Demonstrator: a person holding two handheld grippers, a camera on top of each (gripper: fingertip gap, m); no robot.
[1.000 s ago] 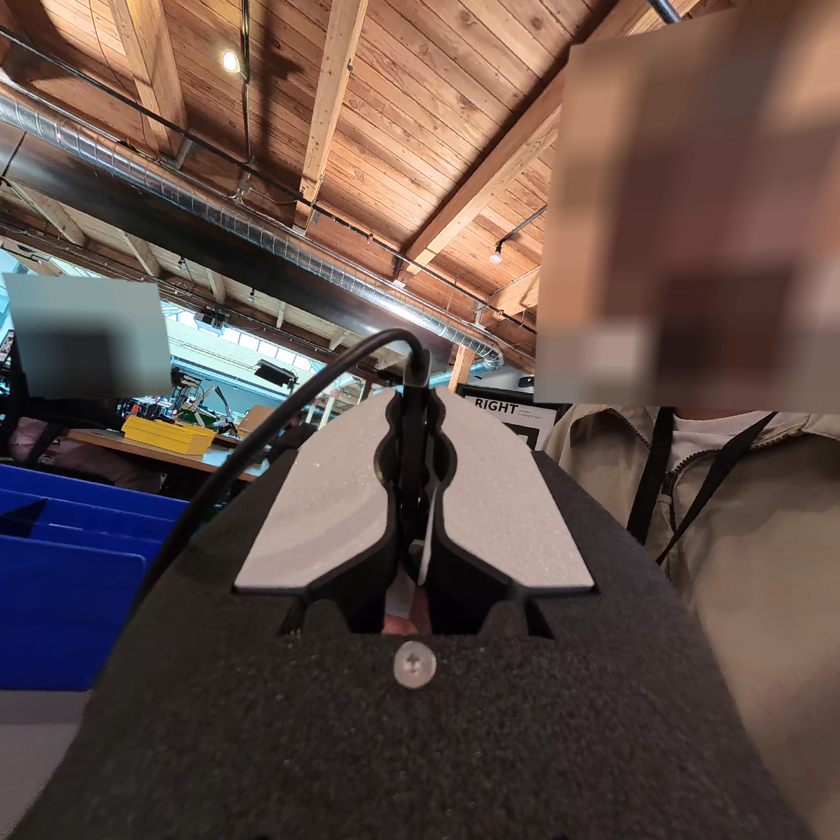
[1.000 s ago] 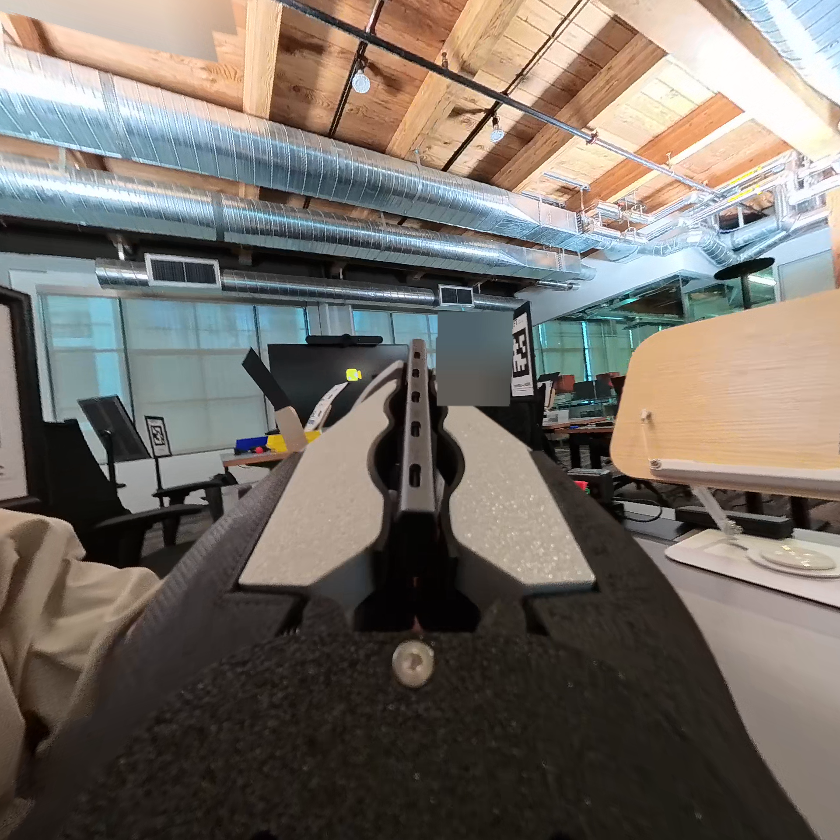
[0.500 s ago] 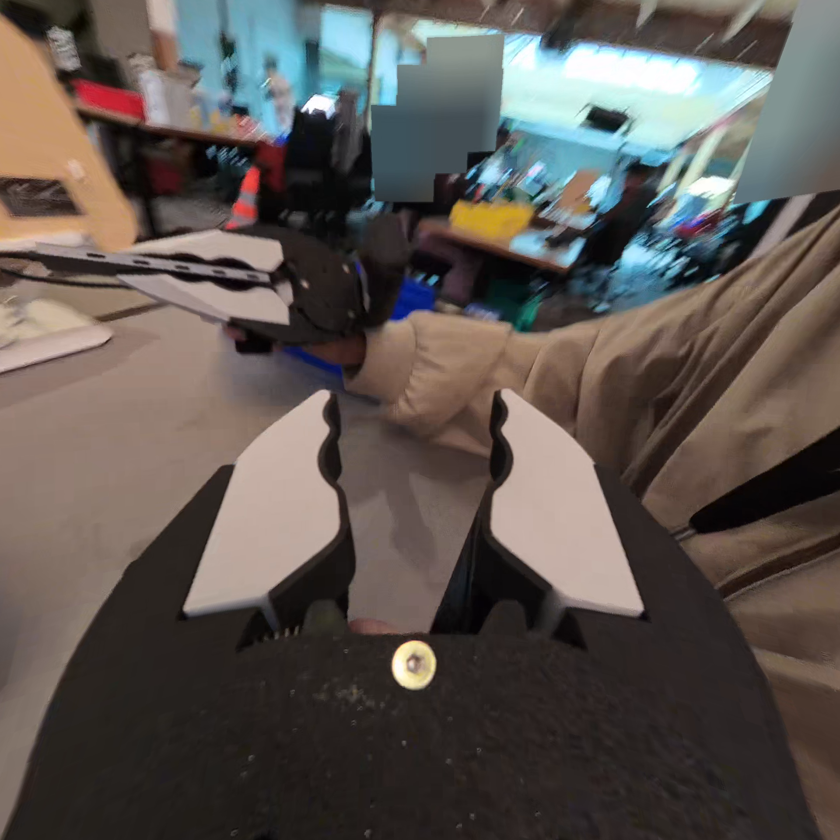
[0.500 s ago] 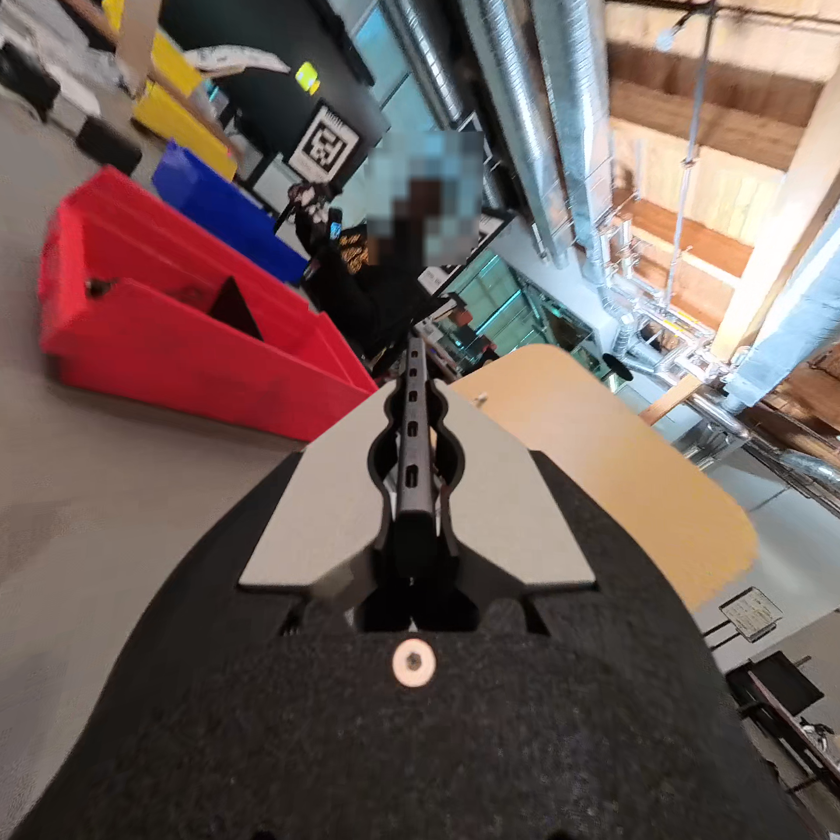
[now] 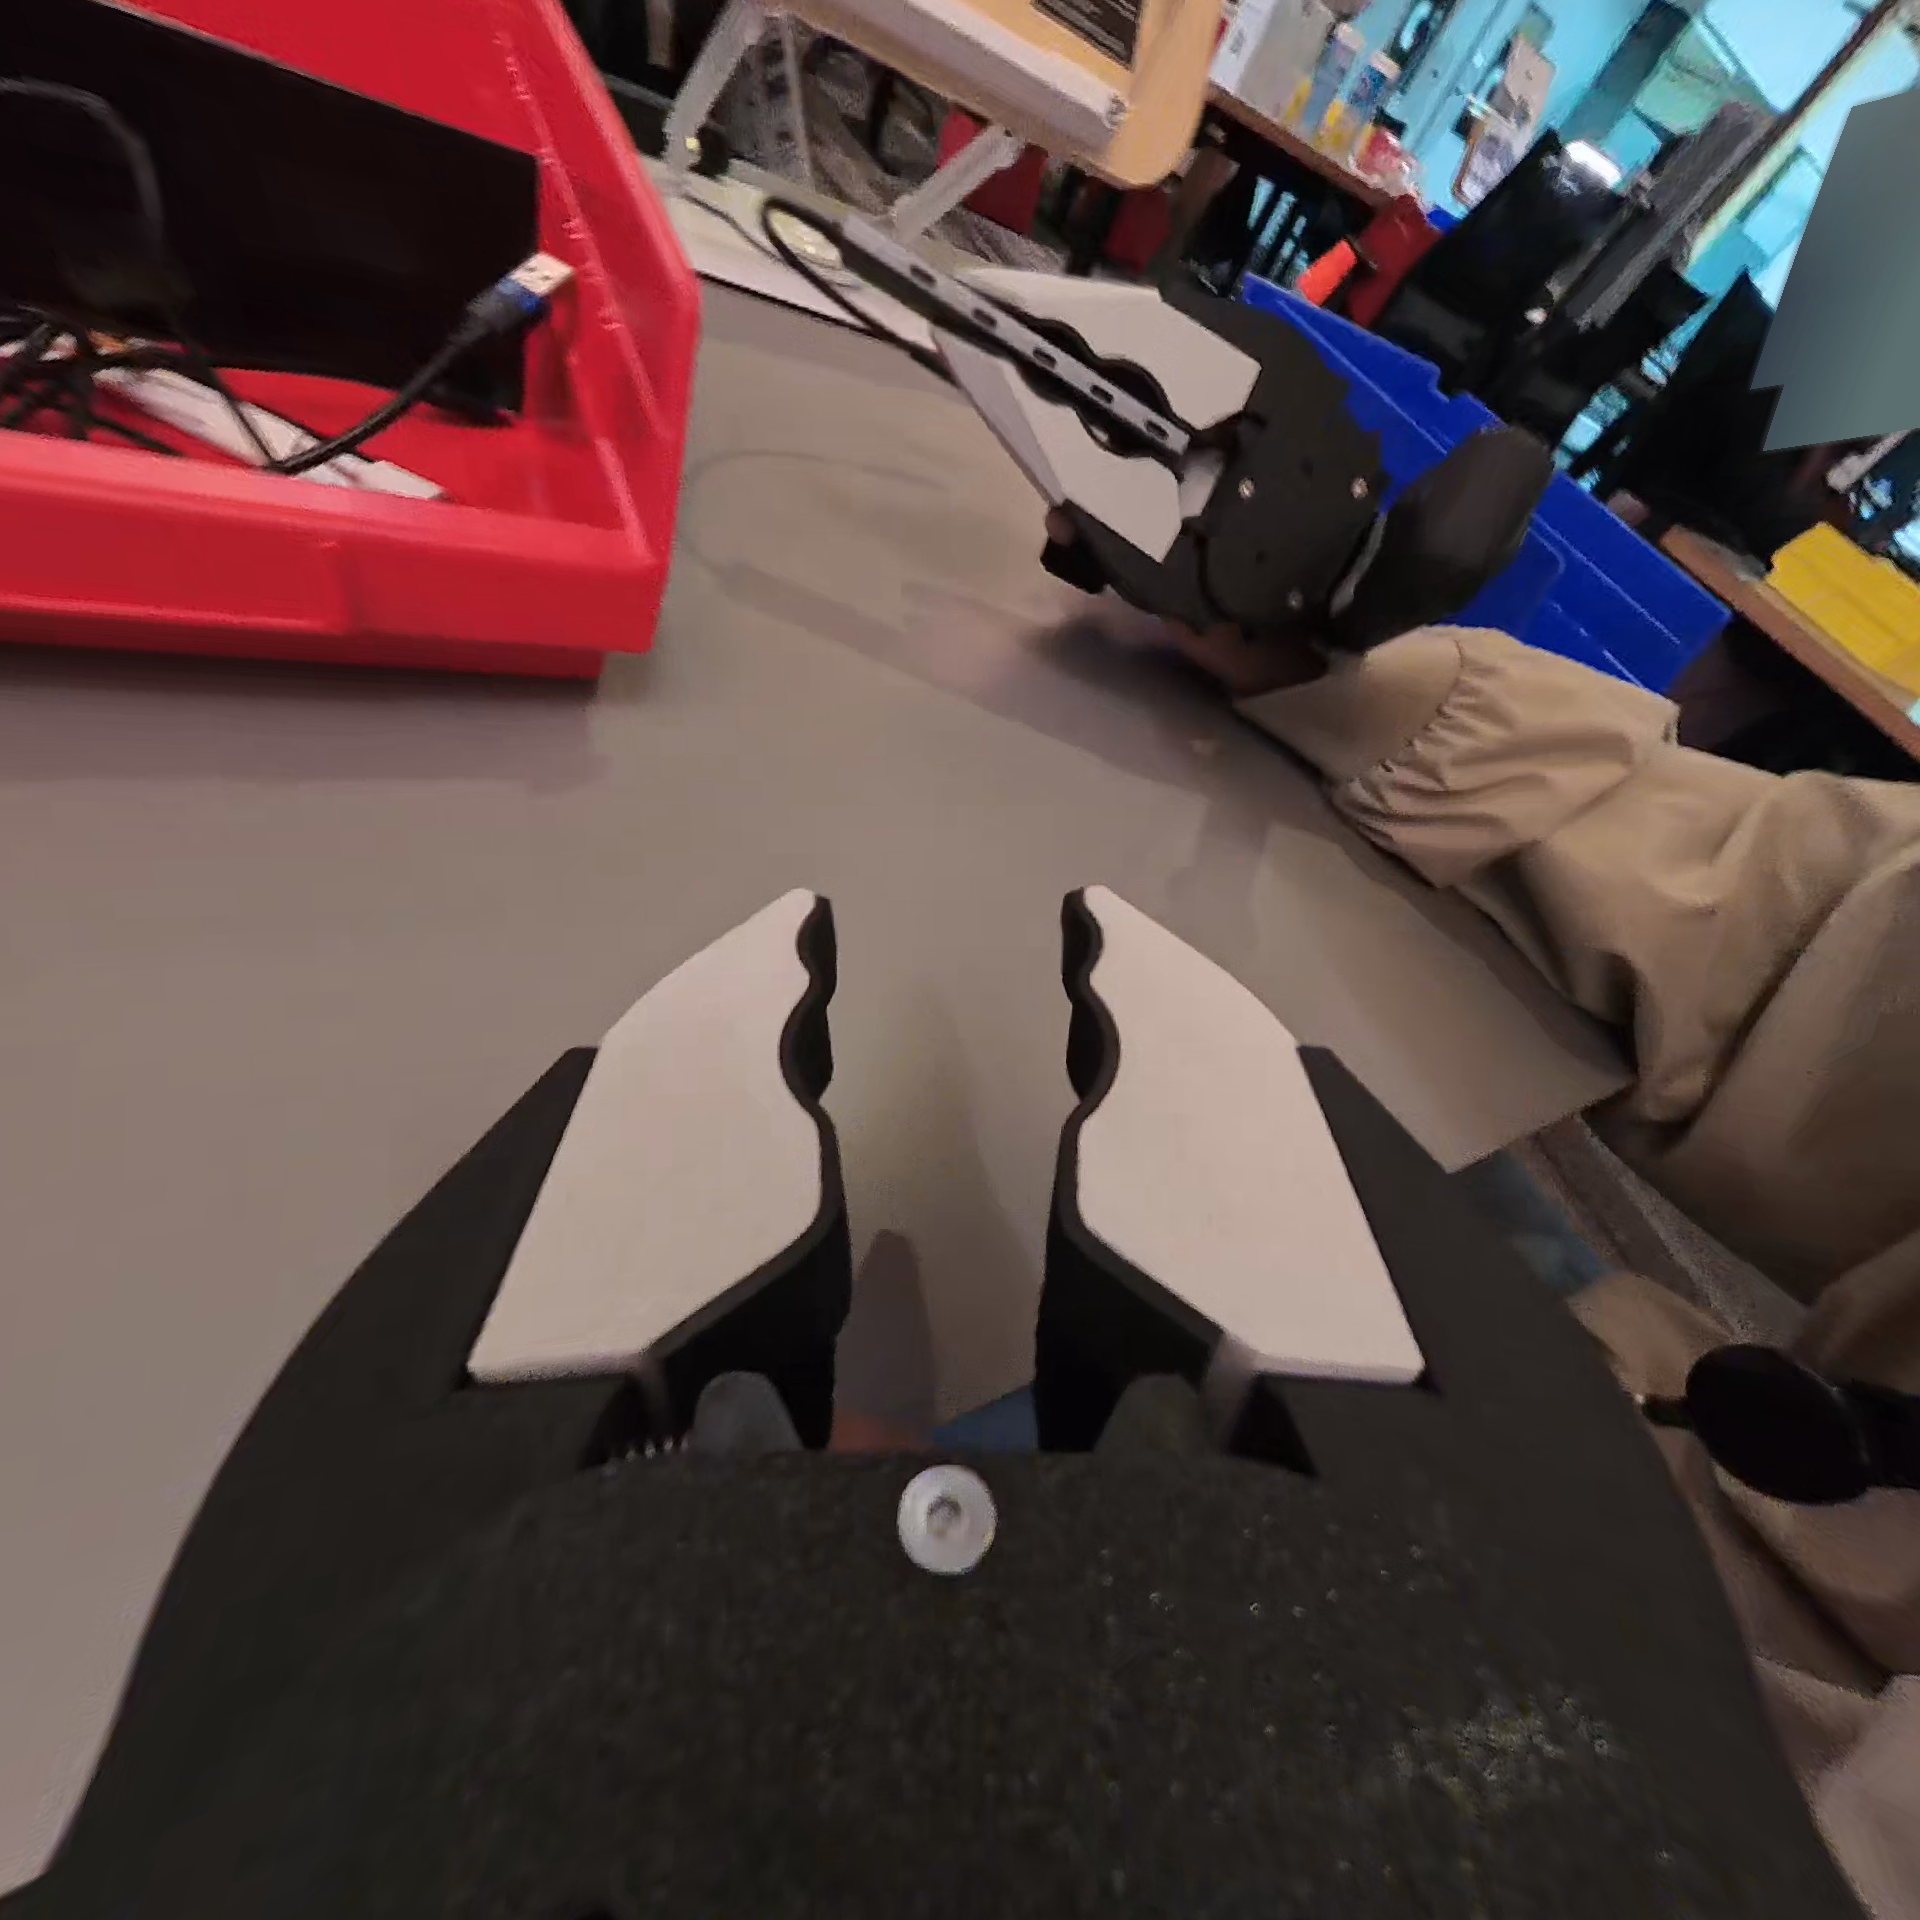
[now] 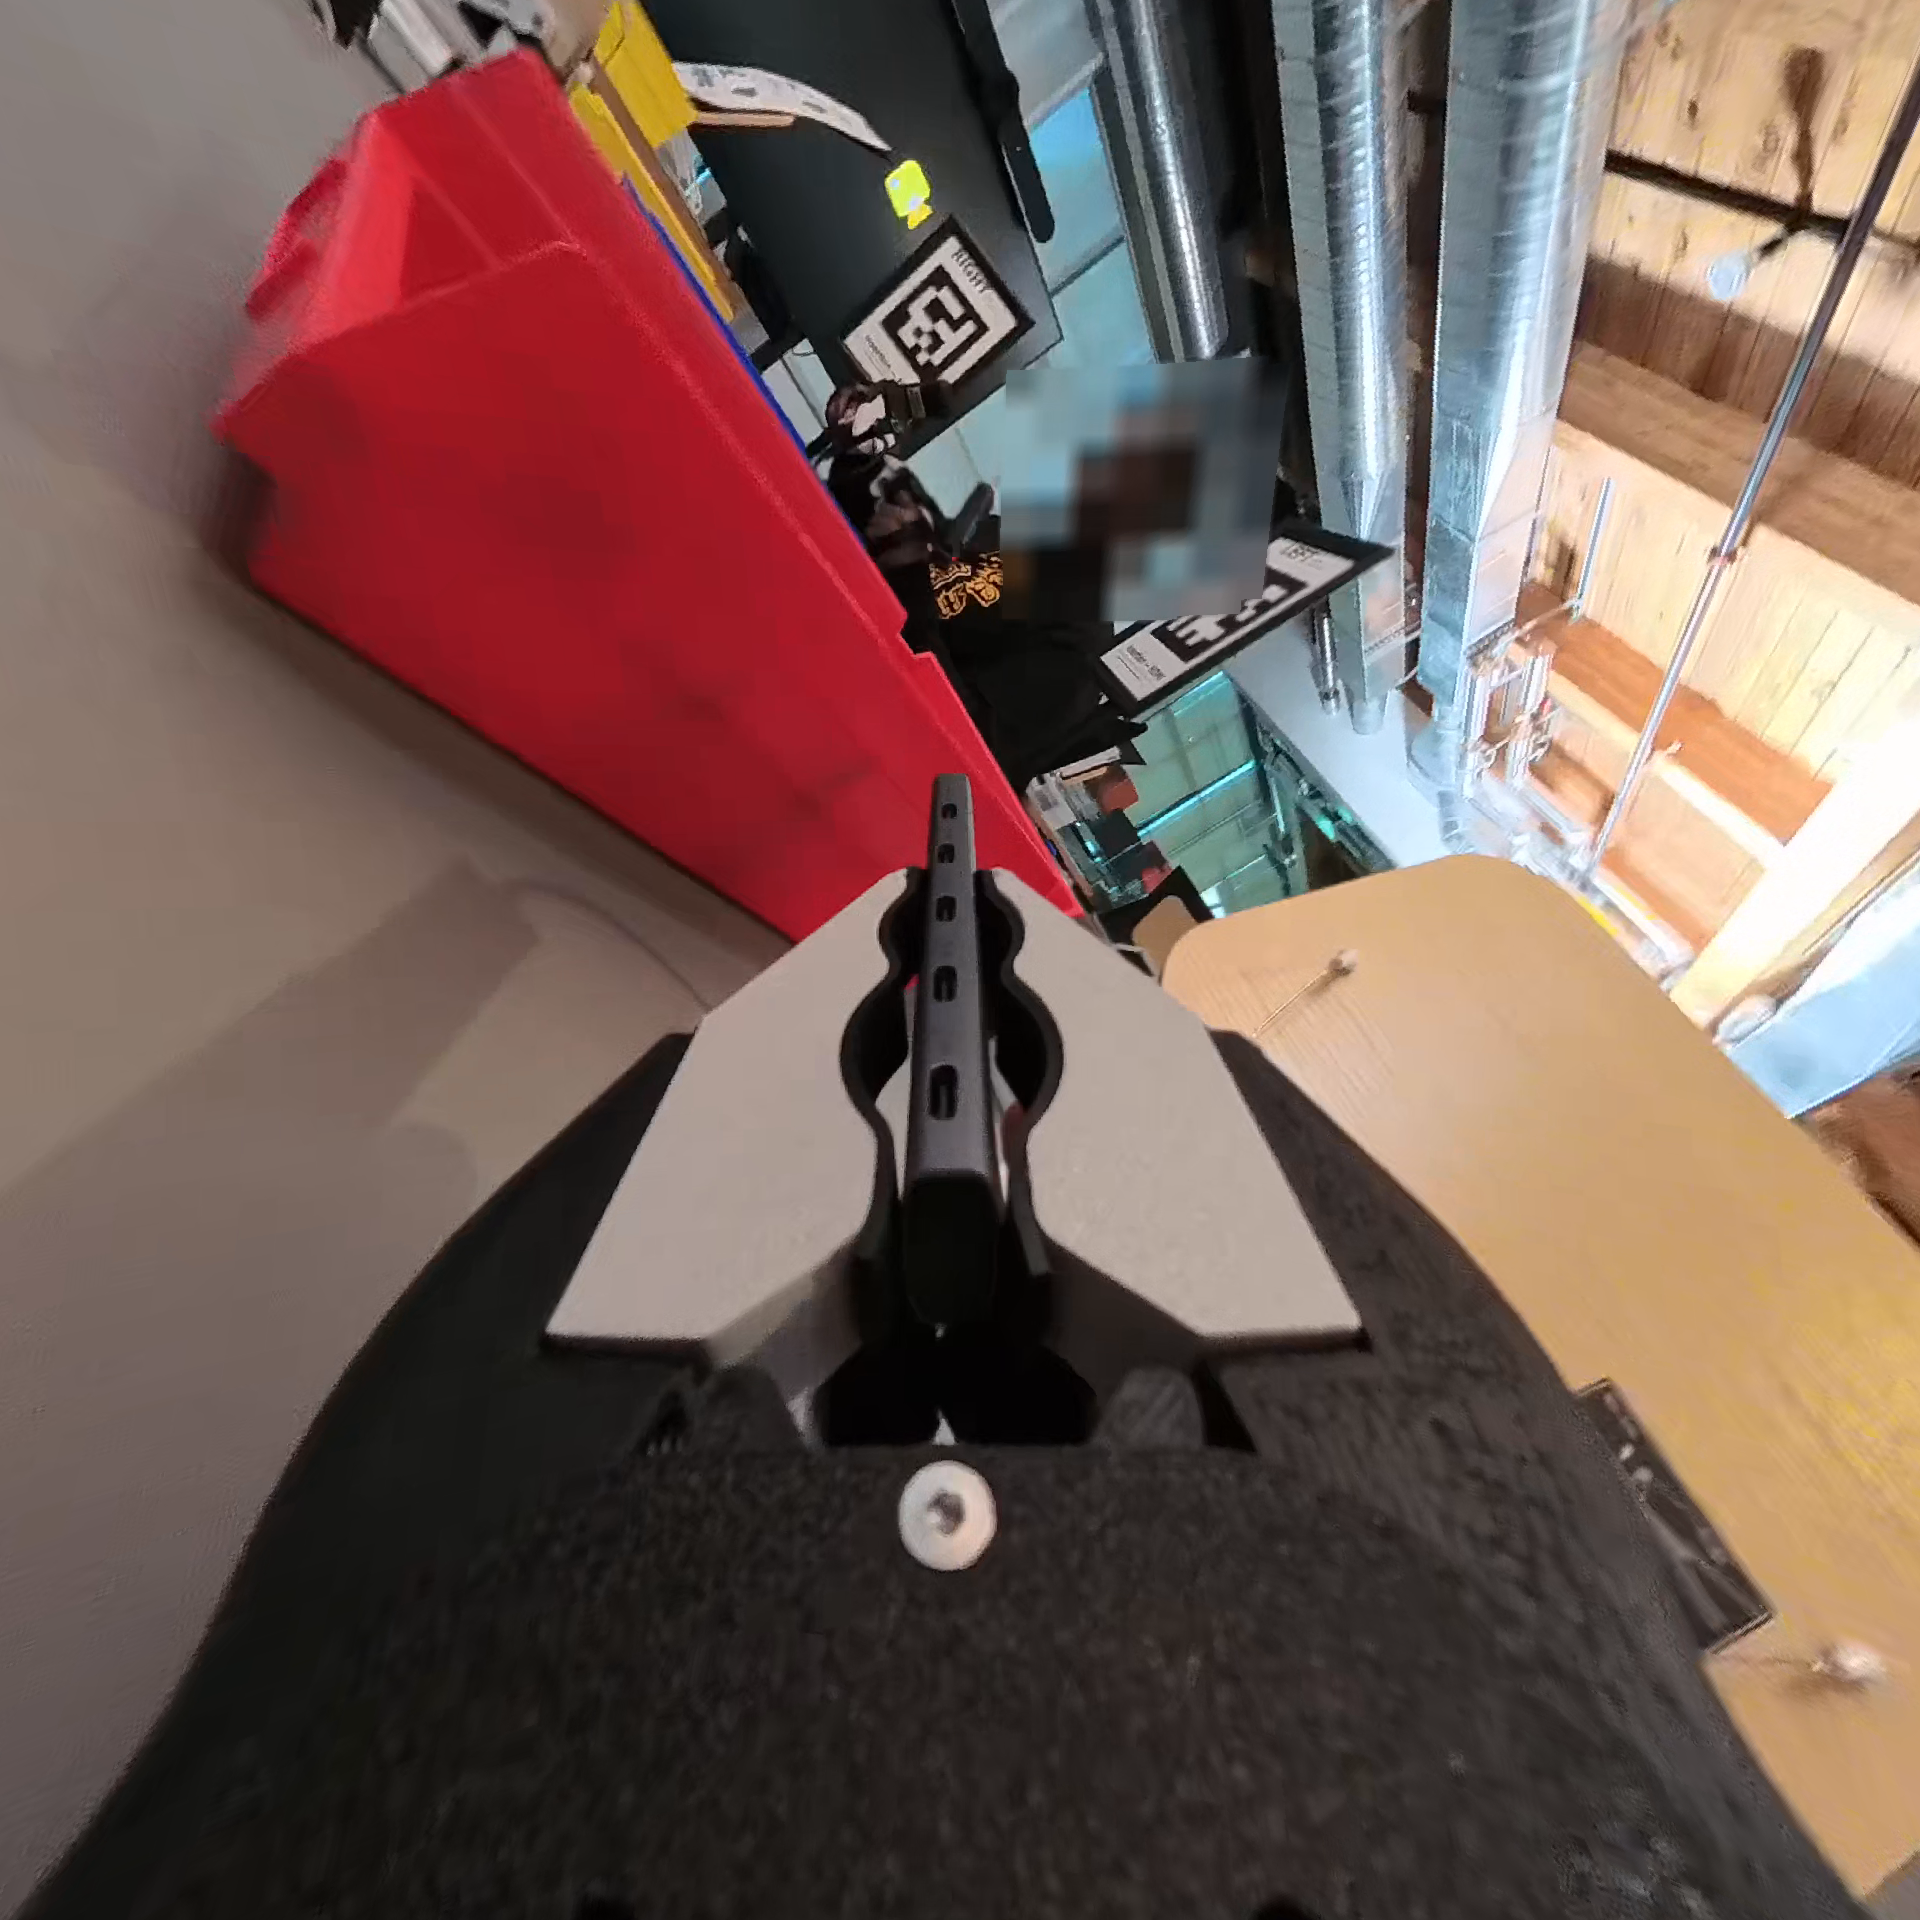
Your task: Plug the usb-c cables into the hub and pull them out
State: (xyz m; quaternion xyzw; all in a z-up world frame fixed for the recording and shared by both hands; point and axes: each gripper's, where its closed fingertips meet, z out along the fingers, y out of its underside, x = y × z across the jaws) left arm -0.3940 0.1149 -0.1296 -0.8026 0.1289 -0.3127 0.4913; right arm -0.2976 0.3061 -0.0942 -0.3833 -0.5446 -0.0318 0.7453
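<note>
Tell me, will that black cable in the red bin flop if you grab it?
Probably floppy: the black cable curves loosely in the red bin. Its plug end looks stiffer, poking upward. It seems tangled with others, so it may drag them.

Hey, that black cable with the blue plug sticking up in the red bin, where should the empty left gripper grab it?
Grip the cable on its black plug housing, just below the metal tip. It juts up above the red bin, so the left gripper should probably come from above, fingers either side.
</note>
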